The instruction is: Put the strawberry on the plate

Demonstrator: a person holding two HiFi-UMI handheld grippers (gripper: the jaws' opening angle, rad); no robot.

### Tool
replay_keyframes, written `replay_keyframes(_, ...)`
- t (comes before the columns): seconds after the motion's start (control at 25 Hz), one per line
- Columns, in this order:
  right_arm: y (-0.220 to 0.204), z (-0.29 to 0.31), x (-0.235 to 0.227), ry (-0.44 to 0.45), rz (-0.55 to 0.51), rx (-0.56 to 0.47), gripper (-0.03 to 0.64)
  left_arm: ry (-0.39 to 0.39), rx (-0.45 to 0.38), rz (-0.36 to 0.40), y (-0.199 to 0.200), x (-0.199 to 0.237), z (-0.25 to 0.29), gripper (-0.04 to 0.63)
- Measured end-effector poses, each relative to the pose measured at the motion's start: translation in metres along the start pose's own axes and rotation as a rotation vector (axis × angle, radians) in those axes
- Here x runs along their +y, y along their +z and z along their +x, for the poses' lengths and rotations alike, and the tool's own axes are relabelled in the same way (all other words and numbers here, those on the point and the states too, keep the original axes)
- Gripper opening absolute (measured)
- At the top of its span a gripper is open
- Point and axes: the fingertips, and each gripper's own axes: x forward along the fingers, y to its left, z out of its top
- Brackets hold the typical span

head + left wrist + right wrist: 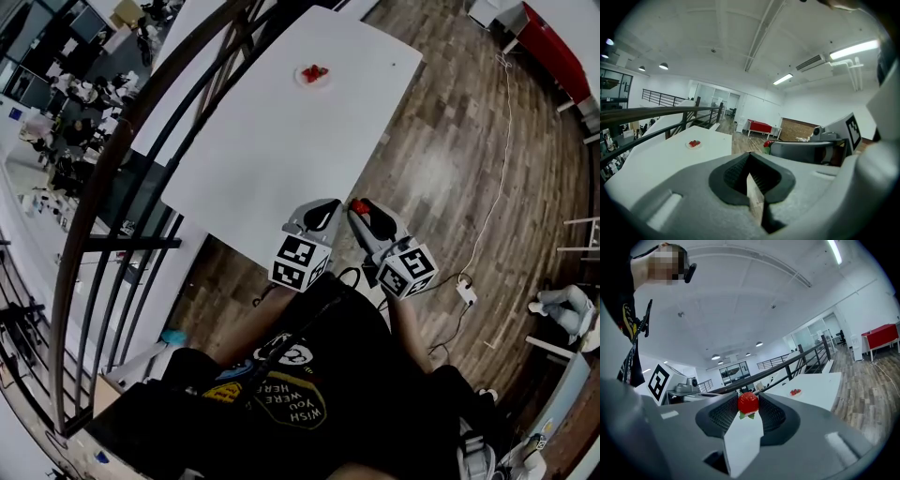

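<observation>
A small white plate (313, 75) with red strawberries on it sits far out on the white table (281, 150); it also shows as the plate (694, 144) and the plate (795, 392) in the gripper views. My right gripper (361, 207) is shut on a red strawberry (748, 403) with a green leaf cap, pinched at the tips. My left gripper (332, 203) hangs just beside it, shut with nothing in it (749, 157). Both hover off the table's near corner, over the floor. The held strawberry (767, 143) peeks past the right gripper in the left gripper view.
A dark metal railing (122, 178) curves along the table's left side. Wood floor (441, 169) lies to the right, with a white cable (497, 178) and a power strip (466, 292) on it. A red cabinet (553, 42) stands at the far right.
</observation>
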Motion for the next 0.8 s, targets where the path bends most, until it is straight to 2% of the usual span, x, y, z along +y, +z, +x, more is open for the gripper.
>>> replay_keyframes(0.28,0.002,0.02,-0.011,0.005,0.008,0.0,0.141,0.0,0.022,0.008,0.002,0.018,0.013,0.0)
replay_keyframes(0.8,0.034,0.014,-0.077,0.142,-0.018,0.043,0.141,0.121,0.005,-0.052,0.023,0.006,0.075,0.0)
